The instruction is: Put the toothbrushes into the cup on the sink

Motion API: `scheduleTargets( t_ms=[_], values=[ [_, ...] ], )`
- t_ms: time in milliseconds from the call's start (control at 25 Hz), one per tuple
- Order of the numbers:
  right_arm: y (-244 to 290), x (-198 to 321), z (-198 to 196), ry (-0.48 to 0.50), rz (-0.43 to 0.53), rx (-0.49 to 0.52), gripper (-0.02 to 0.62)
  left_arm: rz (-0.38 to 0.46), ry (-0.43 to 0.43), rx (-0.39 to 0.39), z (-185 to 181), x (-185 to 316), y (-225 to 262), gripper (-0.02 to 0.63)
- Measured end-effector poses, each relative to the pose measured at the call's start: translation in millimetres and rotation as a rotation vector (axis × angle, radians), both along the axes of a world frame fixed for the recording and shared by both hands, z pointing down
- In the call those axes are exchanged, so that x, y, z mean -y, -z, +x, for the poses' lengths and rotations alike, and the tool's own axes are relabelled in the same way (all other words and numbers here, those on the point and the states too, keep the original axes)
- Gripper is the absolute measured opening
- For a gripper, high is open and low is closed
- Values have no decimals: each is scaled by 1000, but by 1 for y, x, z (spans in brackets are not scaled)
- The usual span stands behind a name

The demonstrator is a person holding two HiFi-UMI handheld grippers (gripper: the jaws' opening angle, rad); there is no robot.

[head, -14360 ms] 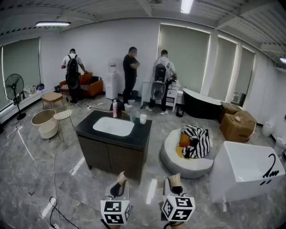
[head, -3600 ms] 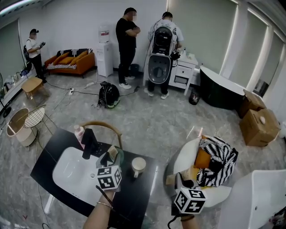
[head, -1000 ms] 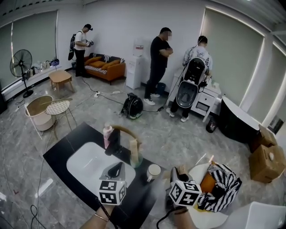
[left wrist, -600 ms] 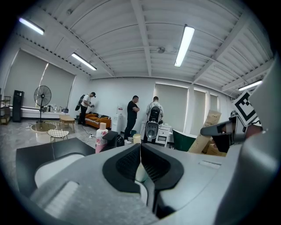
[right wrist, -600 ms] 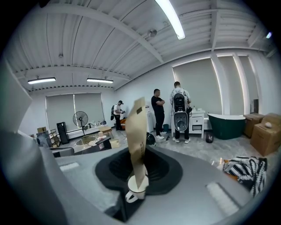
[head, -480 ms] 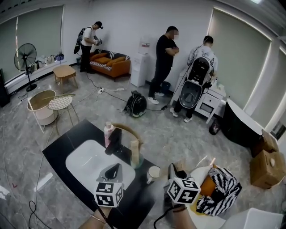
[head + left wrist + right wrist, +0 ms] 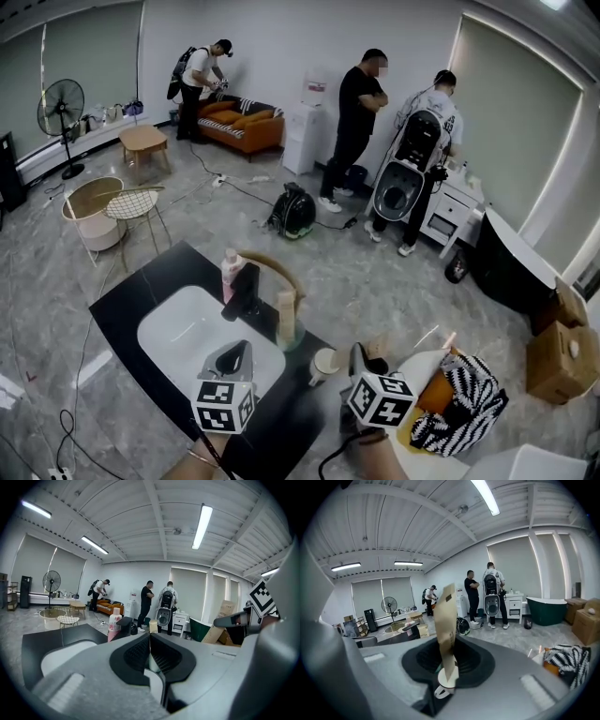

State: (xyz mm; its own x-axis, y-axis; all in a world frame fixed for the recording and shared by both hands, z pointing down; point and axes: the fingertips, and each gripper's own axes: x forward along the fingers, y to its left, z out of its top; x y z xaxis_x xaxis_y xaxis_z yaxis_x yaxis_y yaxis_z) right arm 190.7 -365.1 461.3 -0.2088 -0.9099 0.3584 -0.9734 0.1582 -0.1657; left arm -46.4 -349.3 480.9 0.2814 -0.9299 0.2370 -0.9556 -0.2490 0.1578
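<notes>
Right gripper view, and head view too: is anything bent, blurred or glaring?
Right gripper view: strong fisheye bend, black corners; the ceiling lamp glares; the near packet looks a little soft. Head view: the back wall curves as well; the sink is sharp.

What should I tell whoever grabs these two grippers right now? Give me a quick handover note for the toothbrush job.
Left claw: shut, empty, over the sink basin.
Right claw: shut on a tan toothbrush pack, held upright, just right of the white cup.
Done: another tan pack stands in the greenish cup by the black faucet.
Left: carry the held pack over, lower it in, probably into the greenish cup beside the first, and release.
</notes>
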Motion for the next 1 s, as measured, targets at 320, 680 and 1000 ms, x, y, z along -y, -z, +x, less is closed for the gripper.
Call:
scheduleTargets(
  t_ms=[320, 680, 1000],
  values=[
    [-18, 8, -6, 25, -36, -5, 55, -20, 24, 1, -3, 5, -10, 11],
    [-41, 13, -9, 31, -79, -8, 55, -43, 37, 0, -7, 12, -21, 11],
    [-51, 15, -12, 28, -98, -5, 55, -53, 33, 3, -6, 14, -25, 11]
  ],
)
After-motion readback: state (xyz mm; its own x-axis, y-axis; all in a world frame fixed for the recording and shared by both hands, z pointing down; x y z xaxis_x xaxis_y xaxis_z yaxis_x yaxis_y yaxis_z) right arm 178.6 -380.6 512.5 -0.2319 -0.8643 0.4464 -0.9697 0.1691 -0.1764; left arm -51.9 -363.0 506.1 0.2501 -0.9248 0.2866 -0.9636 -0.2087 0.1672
